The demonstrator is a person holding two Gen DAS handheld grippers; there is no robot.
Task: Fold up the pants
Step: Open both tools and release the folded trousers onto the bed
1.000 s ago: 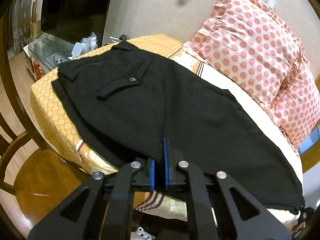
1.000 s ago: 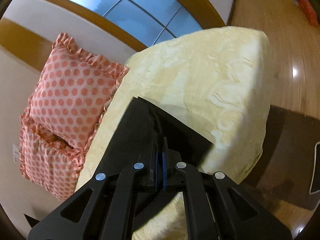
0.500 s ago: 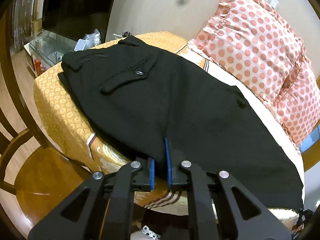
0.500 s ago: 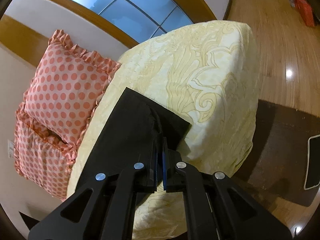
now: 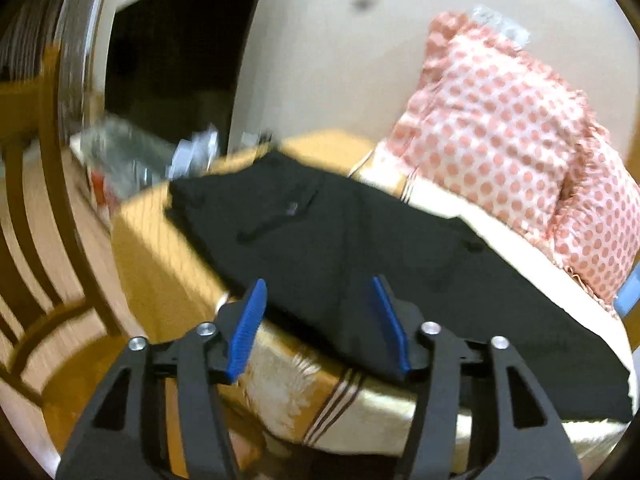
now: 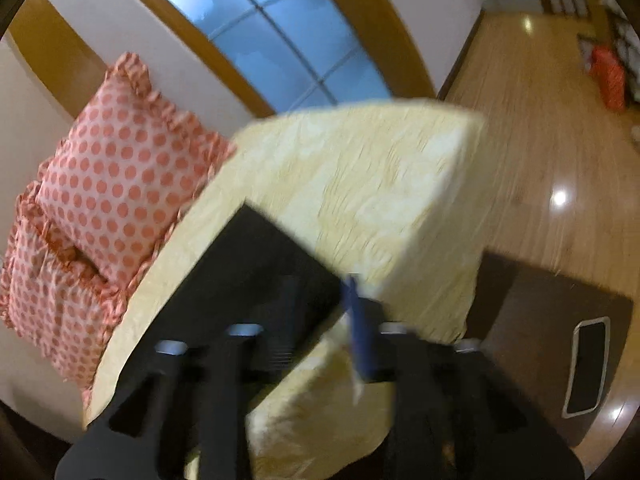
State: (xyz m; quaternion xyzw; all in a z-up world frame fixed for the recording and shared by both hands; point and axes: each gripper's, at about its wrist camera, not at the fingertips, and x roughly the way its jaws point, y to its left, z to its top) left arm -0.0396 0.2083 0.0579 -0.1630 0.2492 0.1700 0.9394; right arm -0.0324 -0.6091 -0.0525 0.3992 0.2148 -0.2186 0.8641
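Black pants (image 5: 360, 256) lie flat across the bed (image 5: 160, 248). Left gripper (image 5: 320, 328) jaws wide, empty; right gripper (image 6: 320, 312) jaws parted at the hem. Polka-dot pillows (image 5: 520, 152) at two o'clock, wooden chair (image 5: 48, 280) at nine.

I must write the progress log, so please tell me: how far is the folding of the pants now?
Done: the black pants lie flat on the bed, apparently doubled leg over leg. In hand: nothing; the left gripper is open, and the right gripper looks open too, though blurred. Left: folding the length toward the waist.
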